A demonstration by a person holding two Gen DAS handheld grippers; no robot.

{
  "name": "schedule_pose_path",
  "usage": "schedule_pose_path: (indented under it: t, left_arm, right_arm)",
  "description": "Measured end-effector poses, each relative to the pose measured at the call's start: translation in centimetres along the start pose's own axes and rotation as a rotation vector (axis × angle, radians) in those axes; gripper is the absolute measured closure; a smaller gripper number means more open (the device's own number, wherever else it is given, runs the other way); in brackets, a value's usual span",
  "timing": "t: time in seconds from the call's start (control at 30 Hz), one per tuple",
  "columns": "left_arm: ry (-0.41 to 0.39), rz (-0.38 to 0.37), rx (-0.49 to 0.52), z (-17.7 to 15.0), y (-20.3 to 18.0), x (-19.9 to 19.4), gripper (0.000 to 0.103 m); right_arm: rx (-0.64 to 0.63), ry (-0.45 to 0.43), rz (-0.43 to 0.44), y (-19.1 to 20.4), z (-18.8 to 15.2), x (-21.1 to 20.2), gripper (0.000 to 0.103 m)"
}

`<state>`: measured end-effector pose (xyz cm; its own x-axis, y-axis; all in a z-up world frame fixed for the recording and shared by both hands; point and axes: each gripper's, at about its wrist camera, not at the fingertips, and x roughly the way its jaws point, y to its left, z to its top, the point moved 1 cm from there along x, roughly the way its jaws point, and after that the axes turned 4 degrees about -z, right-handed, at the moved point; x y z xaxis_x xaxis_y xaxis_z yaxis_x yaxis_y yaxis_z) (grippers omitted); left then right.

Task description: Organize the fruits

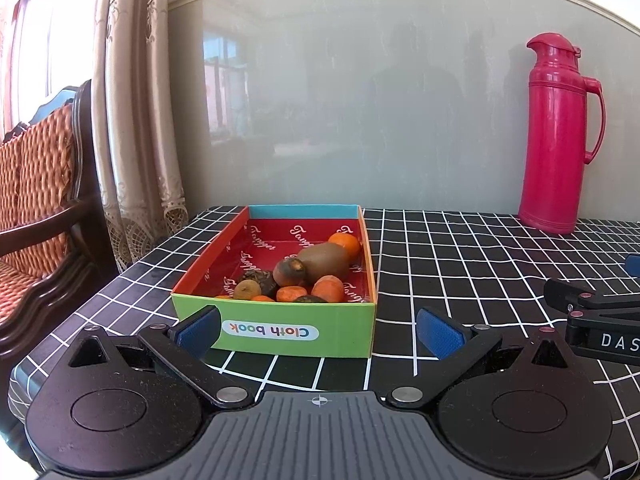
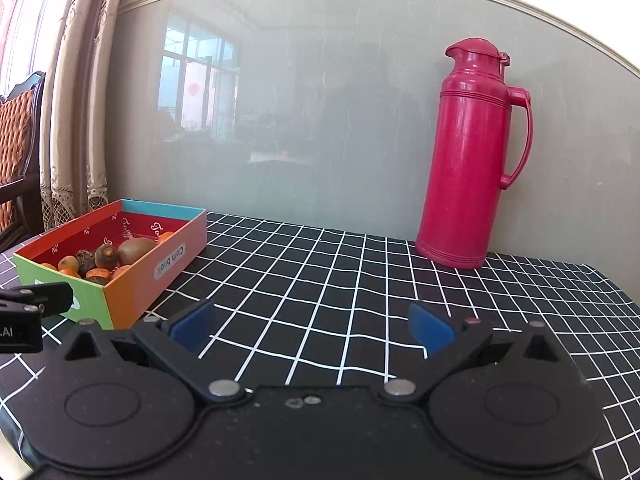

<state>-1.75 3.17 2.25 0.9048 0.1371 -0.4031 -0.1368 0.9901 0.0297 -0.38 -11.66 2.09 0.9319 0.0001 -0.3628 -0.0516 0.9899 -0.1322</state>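
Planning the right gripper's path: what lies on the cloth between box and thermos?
Nothing: bare checked tablecloth between box and thermos, clearest in the right wrist view.

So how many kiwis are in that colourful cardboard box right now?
1 that I can make out: a fuzzy brown-green kiwi toward the right side of the colourful cardboard box, just in front of an orange tangerine. Others may be hidden under the pile near the front wall.

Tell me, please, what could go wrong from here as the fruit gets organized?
1. The cardboard box looks light; a push from the open left gripper close against its front wall could slide it.
2. The fruit is heaped: the kiwi leans on small oranges, so lifting one may roll others.
3. The tall pink thermos stands beyond the open right gripper; a wide swing might topple it.
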Motion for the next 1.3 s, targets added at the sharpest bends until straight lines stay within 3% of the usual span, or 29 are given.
schedule_pose_path:
  t: [1.3]
  left_arm:
    - [-0.005, -0.009, 0.001, -0.06, -0.03, -0.17, 0.0]
  right_arm:
    - [0.0, 0.0, -0.002, 0.08, 0.0, -0.03, 0.0]
